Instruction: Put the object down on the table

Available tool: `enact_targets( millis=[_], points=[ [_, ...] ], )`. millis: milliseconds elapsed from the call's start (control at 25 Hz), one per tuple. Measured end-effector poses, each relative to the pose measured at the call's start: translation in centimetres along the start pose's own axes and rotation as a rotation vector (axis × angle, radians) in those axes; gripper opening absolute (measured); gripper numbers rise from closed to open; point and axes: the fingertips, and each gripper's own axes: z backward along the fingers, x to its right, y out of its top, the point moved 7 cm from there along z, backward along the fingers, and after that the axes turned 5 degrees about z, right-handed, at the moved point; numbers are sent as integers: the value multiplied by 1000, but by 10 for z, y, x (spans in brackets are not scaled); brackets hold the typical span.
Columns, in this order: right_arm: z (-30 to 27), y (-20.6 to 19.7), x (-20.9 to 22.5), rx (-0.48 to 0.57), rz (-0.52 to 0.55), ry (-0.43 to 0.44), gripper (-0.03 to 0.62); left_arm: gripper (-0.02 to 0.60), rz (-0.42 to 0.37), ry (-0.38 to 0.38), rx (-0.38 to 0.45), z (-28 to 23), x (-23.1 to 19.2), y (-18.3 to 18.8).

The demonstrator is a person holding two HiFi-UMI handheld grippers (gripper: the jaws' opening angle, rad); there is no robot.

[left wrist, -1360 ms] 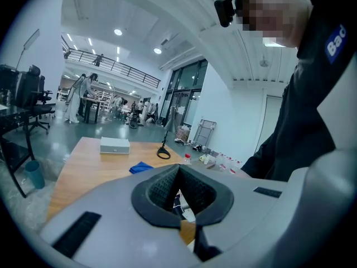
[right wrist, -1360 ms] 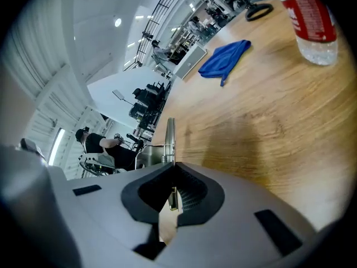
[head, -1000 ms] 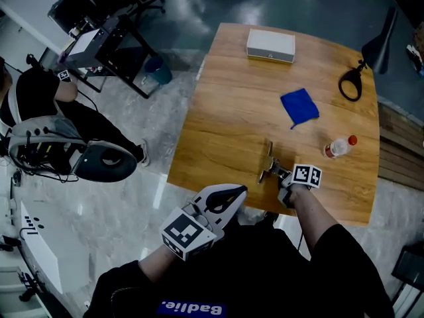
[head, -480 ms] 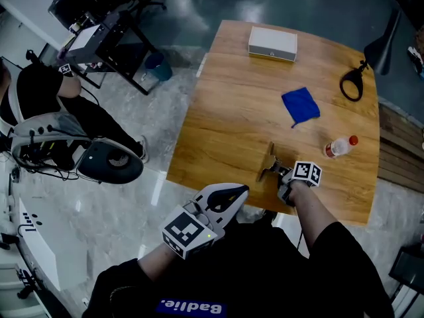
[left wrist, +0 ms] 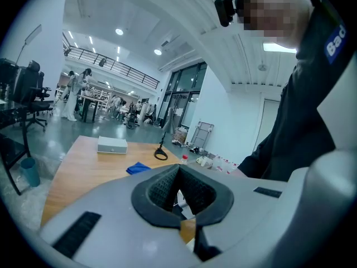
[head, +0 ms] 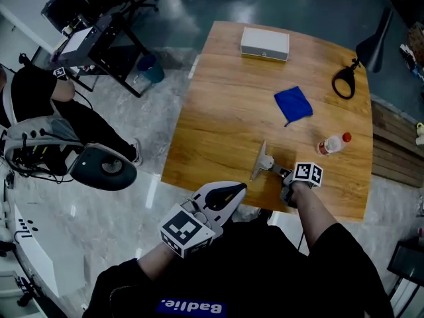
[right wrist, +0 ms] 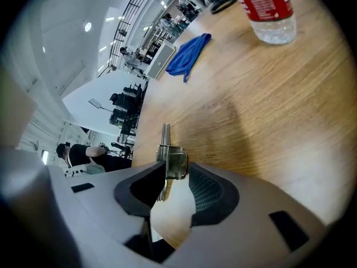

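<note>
The right gripper (right wrist: 177,178) has just been opening its jaws, so the metal latch (right wrist: 172,159) between them is lying loose on the bench (head: 225,111) by its near edge. The left gripper (left wrist: 179,177) is hanging closed and empty, off the bench.

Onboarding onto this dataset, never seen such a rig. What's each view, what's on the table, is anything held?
No robot: a person carries a hand-held gripper in each hand. One camera sits on the head, looking down; one rides on each of those. On the wooden table: white box, blue cloth, black looped tool, bottle, metal part. The right hand-held gripper has just opened, the metal part lying loose between its jaws. The left hand-held gripper is shut, empty.
</note>
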Motion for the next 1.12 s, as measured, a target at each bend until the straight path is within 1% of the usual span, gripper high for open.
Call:
enact_targets(
  millis=[200, 320, 400, 480, 560, 640, 720, 800, 920, 1000, 1120],
  points=[
    [19, -1, 6, 44, -5, -9, 117, 5, -9, -46, 10, -5, -1, -1],
    [34, -7, -8, 92, -8, 13, 117, 5, -9, -79, 12, -2, -4, 2],
    [46, -12, -27, 141, -9, 60, 117, 5, -10, -104, 17, 0, -7, 3],
    [58, -17, -53, 205, -15, 136, 117, 5, -11, -136, 22, 1, -10, 2],
    [72, -23, -82, 262, 7, 195, 117, 5, -9, -172, 25, 2, -13, 2],
    [88, -29, -110, 303, 71, 212, 117, 5, -9, -208, 23, 1, -14, 0],
    [99, -35, -140, 343, 125, 264, 117, 5, -11, -242, 15, 0, -15, -2],
    [113, -38, -165, 383, 205, 283, 115, 5, -15, -267, 8, -1, -12, -3],
    [140, -40, -198, 434, 405, 248, 102, 5, -29, -283, 9, -3, -3, 1],
    [158, -42, -219, 460, 556, 230, 70, 5, -45, -281, 17, -4, 6, 4],
    [184, -45, -246, 488, 764, 241, 29, 5, -59, -258, 37, -9, 20, 11]
  ],
)
